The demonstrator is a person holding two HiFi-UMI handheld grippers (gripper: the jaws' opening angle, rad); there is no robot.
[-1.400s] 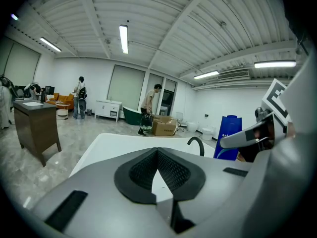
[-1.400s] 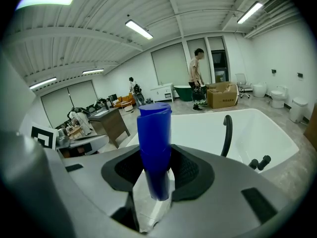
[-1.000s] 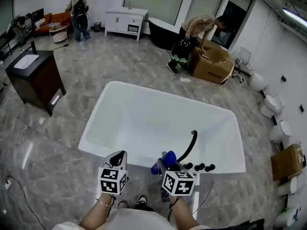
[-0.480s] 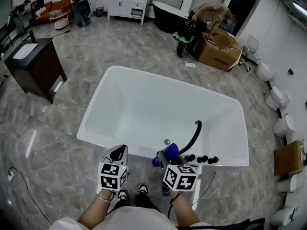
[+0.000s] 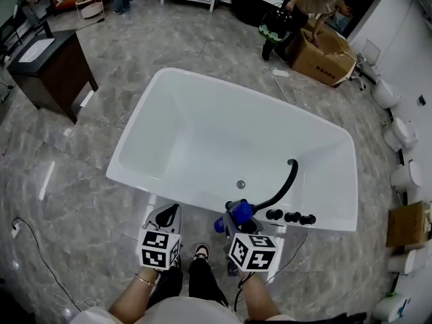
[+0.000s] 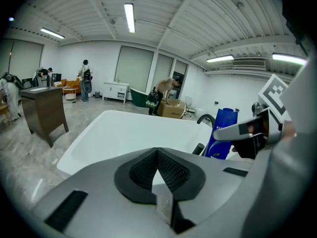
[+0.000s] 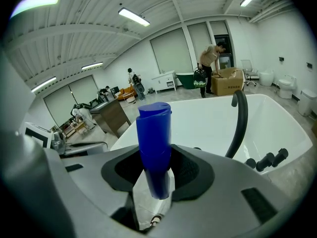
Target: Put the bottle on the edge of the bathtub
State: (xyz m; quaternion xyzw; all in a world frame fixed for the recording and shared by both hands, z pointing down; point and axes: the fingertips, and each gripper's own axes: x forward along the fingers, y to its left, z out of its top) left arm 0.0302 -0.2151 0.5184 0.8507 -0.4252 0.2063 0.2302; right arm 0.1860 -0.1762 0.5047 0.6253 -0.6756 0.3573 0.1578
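Grips bottle [image 7: 154,133] tight in right gripper [image 7: 156,175], cap poking out, near tub [image 5: 169,193] rim. Hides bottle's base behind jaws. Left gripper [image 6: 157,175] pressed together.

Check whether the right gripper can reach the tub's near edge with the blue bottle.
Probably yes. The right gripper, shut on the blue bottle, hangs right by the near edge, which lies bare left of the black taps, with nothing in between.
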